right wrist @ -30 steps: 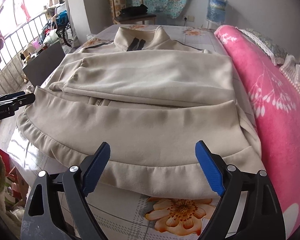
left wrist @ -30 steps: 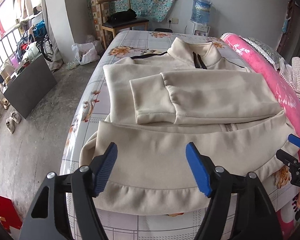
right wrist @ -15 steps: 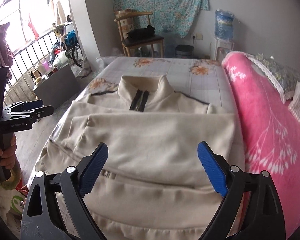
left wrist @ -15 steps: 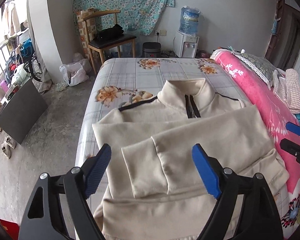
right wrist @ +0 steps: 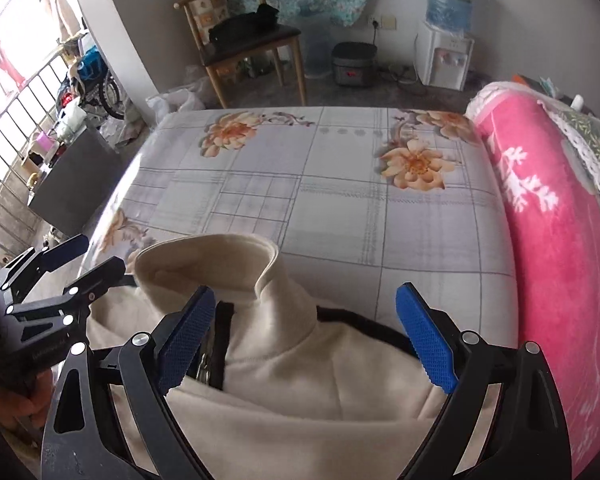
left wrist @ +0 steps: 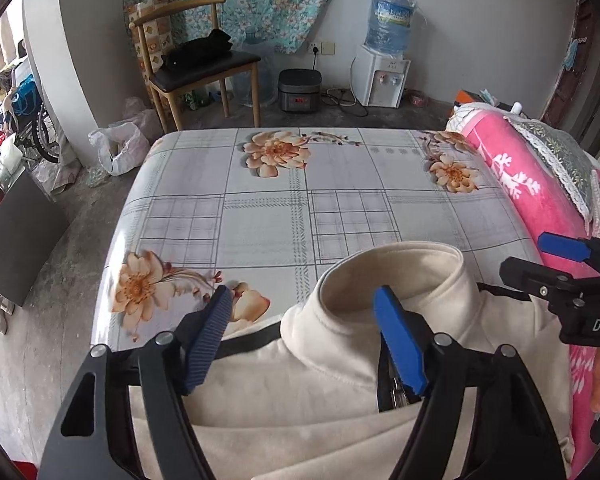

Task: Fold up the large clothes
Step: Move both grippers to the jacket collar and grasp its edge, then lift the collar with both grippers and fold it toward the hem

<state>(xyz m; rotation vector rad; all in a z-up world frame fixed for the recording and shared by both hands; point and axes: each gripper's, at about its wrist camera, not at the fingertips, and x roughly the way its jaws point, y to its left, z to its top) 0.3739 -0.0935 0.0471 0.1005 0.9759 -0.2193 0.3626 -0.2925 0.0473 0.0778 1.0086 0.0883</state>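
A cream fleece jacket (left wrist: 340,412) with a stand-up collar (left wrist: 392,276) and a dark zipper lies on the flowered bed sheet (left wrist: 300,200). My left gripper (left wrist: 304,344) is open and empty, just above the jacket's left shoulder beside the collar. My right gripper (right wrist: 308,344) is open and empty, above the jacket (right wrist: 300,412) at its right shoulder, with the collar (right wrist: 208,264) to its left. Each gripper shows in the other's view, the right one (left wrist: 556,268) and the left one (right wrist: 72,264). The jacket's lower part is out of view.
A rolled pink blanket (right wrist: 548,240) runs along the bed's right side. Past the bed's far end stand a wooden chair (left wrist: 196,64), a rice cooker (left wrist: 300,90) and a water dispenser (left wrist: 384,60). A dark box (left wrist: 16,236) sits on the floor at left.
Both grippers have moved forward over the jacket, from its bottom hem up to the collar and shoulders. They stayed open and empty. The jacket has not moved.
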